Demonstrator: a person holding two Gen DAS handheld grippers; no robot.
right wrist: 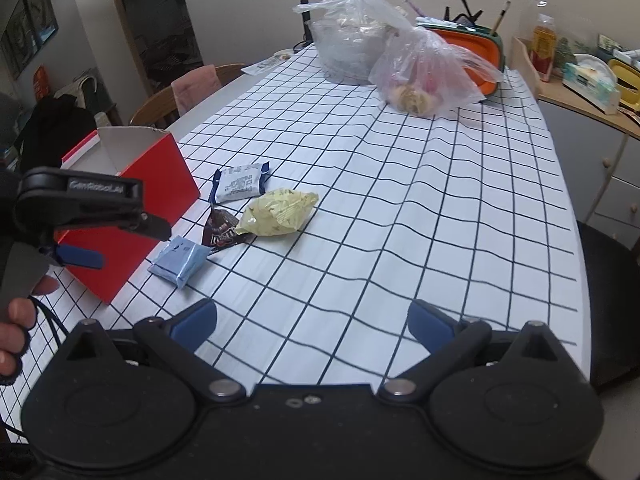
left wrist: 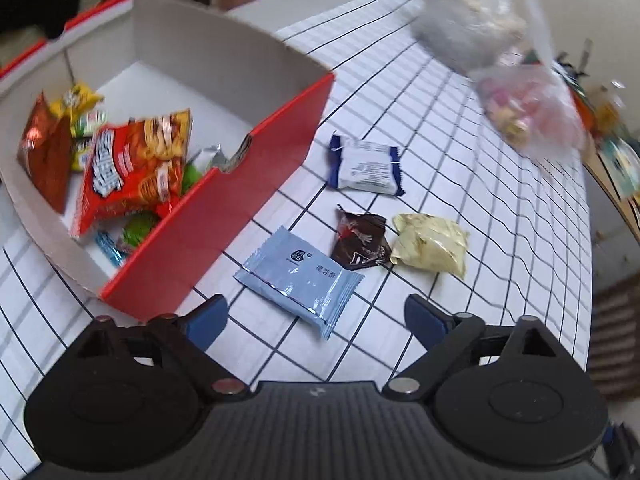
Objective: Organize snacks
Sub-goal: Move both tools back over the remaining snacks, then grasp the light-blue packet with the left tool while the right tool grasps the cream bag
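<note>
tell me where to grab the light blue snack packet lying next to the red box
Likely by its near crimped end seal, coming from above with the open left gripper. The light blue packet lies flat on the tablecloth, that end pointing at the gripper, its far end near the red box.

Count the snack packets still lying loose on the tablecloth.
4, beside the box: light-blue packet nearest, brown packet, yellow packet, white-and-navy packet farthest.
</note>
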